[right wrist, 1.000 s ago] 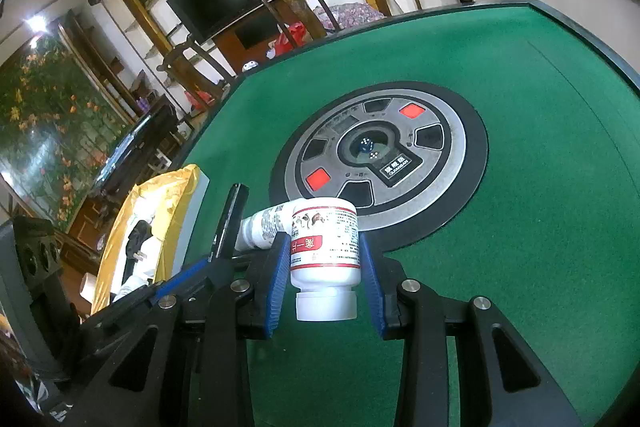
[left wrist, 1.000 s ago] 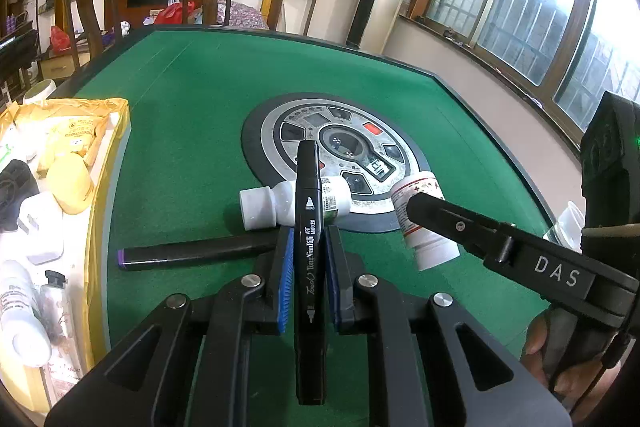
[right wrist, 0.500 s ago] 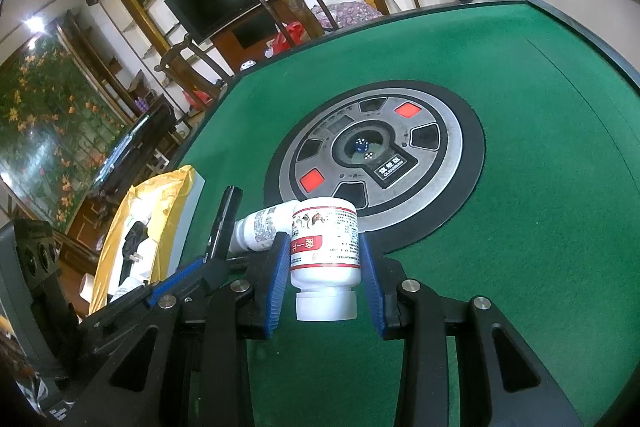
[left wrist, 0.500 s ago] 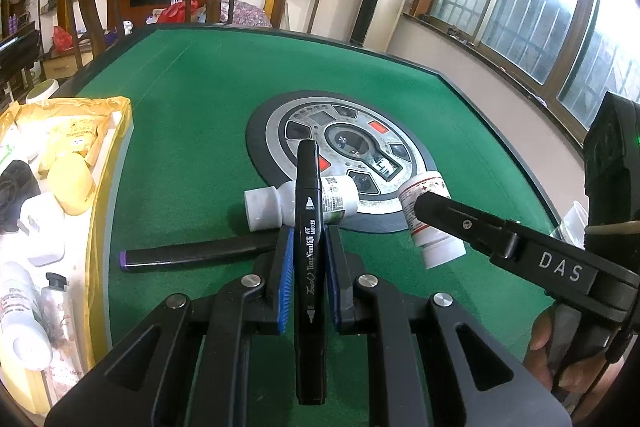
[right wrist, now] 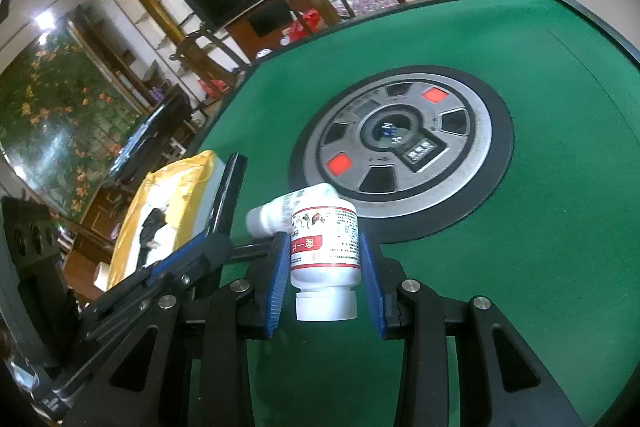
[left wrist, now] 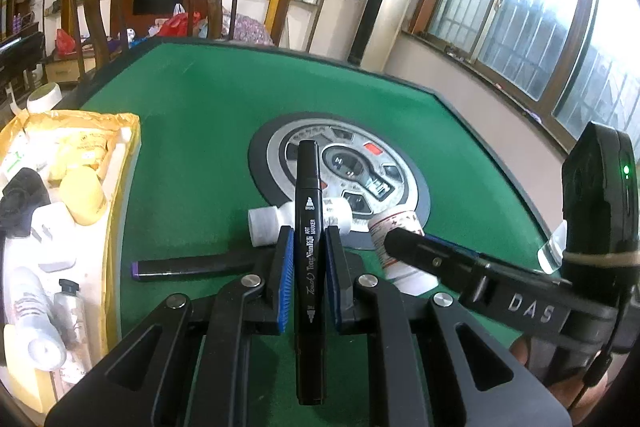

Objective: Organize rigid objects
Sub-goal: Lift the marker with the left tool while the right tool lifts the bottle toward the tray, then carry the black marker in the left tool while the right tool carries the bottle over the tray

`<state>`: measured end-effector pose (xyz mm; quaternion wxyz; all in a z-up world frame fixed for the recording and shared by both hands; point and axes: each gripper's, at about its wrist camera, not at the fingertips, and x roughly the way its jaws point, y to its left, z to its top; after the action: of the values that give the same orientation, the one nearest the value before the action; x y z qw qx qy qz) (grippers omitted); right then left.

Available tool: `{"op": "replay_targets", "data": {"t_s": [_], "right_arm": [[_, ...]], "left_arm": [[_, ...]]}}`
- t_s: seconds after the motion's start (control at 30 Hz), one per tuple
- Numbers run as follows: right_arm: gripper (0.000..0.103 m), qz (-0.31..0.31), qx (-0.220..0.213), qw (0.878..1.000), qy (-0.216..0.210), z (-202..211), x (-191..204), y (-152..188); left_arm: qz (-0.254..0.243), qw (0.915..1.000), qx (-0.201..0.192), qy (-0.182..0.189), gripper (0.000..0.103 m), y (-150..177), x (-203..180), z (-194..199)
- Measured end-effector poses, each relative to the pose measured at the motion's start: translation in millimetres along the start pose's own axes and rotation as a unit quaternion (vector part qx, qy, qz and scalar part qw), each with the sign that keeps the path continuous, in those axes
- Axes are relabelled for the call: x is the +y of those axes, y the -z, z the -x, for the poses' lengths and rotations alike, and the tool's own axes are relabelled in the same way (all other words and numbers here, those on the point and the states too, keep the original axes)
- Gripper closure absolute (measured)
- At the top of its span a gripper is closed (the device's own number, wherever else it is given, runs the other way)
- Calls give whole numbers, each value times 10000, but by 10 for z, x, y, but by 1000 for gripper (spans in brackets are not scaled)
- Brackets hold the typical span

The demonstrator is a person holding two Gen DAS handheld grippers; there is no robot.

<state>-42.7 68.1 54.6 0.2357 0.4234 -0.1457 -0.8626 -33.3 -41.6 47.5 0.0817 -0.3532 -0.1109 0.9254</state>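
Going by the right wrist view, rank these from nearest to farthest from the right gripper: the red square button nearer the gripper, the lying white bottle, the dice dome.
1. Lying white bottle, just beyond the right gripper, slightly left.
2. Red square button, on the round panel's near-left part.
3. Dice dome, at the panel's centre.

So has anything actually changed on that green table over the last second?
Nothing visibly changed. The left gripper stays shut on the black art marker, and the right gripper stays clamped on the white pill bottle with the red label. The second white bottle and purple-tipped marker lie unmoved.
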Motion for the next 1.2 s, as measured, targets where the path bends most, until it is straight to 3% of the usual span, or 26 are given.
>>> {"op": "replay_targets", "data": {"t_s": [0.27,0.43,0.67,0.8,1.07,1.2], "right_arm": [[72,106,-75,9999,92,0,72,35],[72,217,-142,9996,83,33,150,52],[72,497,-32,9984,-284,-14,505,126],[71,803,139,9956,-474,-124,885,201],[71,1393,439,9871,-653,-551,1615,142],[71,1491,548,9848,-706,-777,1881,126]], "left_arm": [[1,9999,-110,7,91,-5,-5,55],[207,9993,-321,51,91,23,159,307],[534,9966,-625,-74,91,-20,719,963],[672,9943,-689,-468,91,-9,1102,1162],[1095,9889,-369,-934,91,66,1809,1025],[1314,9871,-268,-877,90,113,2004,940]]}}
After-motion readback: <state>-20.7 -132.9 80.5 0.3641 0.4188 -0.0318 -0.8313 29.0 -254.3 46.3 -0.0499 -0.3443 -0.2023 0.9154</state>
